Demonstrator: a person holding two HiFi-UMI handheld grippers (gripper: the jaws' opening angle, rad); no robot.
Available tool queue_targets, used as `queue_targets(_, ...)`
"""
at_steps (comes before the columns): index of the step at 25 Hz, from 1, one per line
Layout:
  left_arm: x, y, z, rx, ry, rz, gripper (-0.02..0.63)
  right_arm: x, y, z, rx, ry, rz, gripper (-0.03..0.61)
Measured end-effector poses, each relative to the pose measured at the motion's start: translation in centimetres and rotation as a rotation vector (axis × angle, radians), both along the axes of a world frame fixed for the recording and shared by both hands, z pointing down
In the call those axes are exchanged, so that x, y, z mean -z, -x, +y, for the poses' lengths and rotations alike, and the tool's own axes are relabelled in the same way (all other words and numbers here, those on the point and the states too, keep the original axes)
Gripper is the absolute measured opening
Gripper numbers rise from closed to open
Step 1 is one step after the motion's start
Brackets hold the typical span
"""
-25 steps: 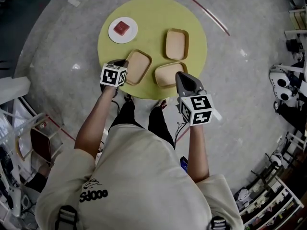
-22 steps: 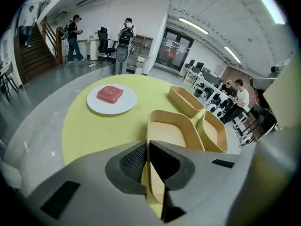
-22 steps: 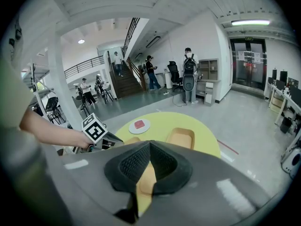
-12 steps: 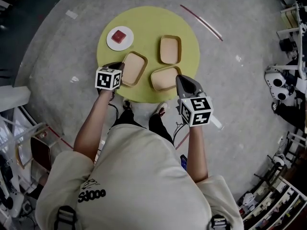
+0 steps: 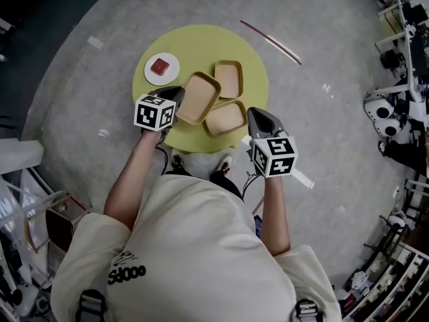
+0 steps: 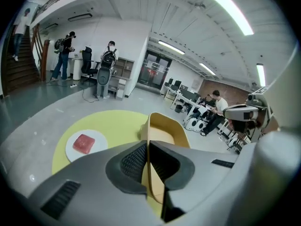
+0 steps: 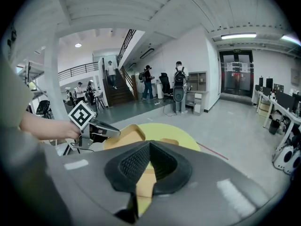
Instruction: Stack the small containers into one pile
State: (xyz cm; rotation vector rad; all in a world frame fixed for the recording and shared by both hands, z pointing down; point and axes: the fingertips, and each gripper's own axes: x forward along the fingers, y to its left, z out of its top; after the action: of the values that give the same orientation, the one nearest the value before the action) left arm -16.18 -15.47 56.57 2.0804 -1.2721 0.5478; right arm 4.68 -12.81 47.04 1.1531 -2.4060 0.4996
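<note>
Container (image 5: pixel 199 98) rim clamped in left gripper (image 6: pixel 148 160) jaws, right gripper (image 7: pixel 149 163) jaws together beside second container (image 5: pixel 226 119)

Shirt (image 5: pixel 201 247) back: dark print (image 5: pixel 129 272), roughly "Sd000", letters partly unclear.

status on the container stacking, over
Left gripper shut on rim of tan rectangular container, tilted off yellow round table. Right gripper jaws together by nearest container, grip unclear. Third container flat; nothing blocking.
</note>
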Motion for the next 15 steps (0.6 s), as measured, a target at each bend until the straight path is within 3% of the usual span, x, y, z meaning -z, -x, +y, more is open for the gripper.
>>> queue_targets(15, -1.9, -9.2, 0.0, -0.323, 0.060, 0.006, 0.025, -0.7, -5.0, 2.1, -0.148, 0.017, 0.009, 0.010)
